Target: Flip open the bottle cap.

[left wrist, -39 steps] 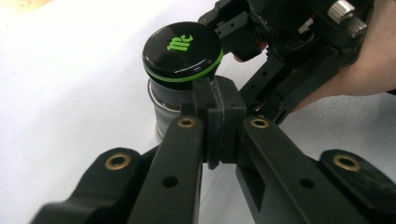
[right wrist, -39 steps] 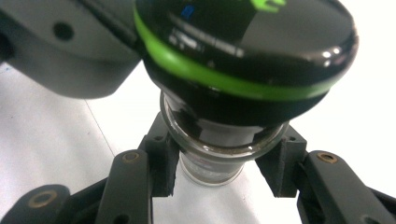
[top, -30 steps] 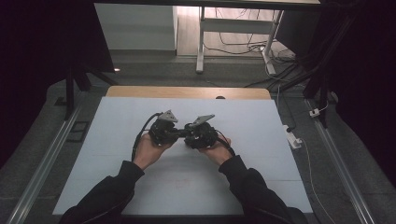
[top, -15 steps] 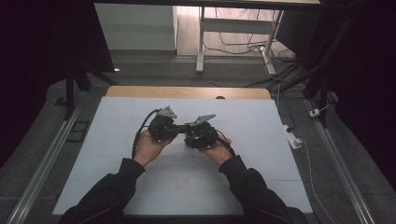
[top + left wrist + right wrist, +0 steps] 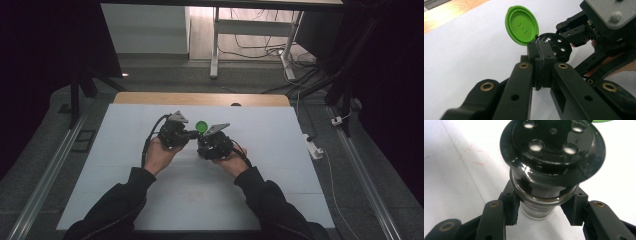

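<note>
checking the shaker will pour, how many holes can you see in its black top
4 in the right gripper view, on the black top of the shaker: upper-left hole, upper-right hole, lower-left hole, lower-right hole. More may be cut off at the picture's top edge.

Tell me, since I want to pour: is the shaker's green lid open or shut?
Open. The green lid is flipped up off the black holed top of the shaker, which the right gripper clamps by the neck.

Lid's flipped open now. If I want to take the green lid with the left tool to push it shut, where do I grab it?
Take the green lid by its free rim, opposite the hinge, coming from above. It stands nearly upright over the black sifter top, so that edge is clear. The right tool grips the shaker's neck; the left tool looks shut by the hinge.
</note>
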### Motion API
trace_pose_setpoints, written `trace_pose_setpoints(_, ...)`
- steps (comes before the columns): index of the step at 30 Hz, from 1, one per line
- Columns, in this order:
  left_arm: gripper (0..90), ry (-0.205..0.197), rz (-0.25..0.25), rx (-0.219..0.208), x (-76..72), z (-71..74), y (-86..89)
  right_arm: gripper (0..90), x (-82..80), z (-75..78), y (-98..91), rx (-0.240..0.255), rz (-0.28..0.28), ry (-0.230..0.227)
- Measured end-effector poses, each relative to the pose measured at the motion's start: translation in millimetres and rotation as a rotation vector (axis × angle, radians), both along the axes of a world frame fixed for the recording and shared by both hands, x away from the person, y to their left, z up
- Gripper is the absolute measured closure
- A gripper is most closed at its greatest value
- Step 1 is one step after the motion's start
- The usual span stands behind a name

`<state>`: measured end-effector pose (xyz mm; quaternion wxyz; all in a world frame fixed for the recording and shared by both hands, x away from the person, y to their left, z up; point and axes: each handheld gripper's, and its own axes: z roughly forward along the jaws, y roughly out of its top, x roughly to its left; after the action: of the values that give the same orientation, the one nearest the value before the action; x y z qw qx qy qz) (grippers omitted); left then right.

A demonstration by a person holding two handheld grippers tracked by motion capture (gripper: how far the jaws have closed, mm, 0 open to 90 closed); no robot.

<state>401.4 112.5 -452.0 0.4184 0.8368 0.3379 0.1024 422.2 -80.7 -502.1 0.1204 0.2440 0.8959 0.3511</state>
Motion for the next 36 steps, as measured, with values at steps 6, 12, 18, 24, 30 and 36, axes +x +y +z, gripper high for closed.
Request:
trace_pose_setpoints(6, 85.8, -0.012, -0.010, 0.011, -3.7, 2.2, -0.8, 52.7, -0.4, 0.2, 0.1, -0.002, -0.003, 0.002)
trace_pose_setpoints(12, 77.7, -0.015, -0.011, 0.011, -6.7, 3.5, 2.1, 52.3, -1.0, 0.5, 0.5, -0.004, -0.009, 0.003)
trace_pose_setpoints(18, 68.0, -0.013, -0.008, -0.005, -11.9, 7.1, 7.7, 45.3, -1.4, 1.7, -1.6, 0.005, -0.020, 0.022)
trace_pose_setpoints(24, 55.3, -0.014, -0.020, -0.001, -18.5, 10.0, 11.4, 36.7, -7.8, 9.2, -5.8, 0.049, -0.010, 0.046)
trace_pose_setpoints(30, 38.8, 0.002, -0.034, 0.009, -27.5, 9.5, 16.1, 29.8, -13.0, 13.9, -11.4, 0.071, -0.009, 0.059)
trace_pose_setpoints(36, 20.6, 0.033, -0.027, -0.011, -36.7, 3.9, 21.8, 24.5, -21.9, 17.4, -22.6, 0.071, -0.015, 0.063)
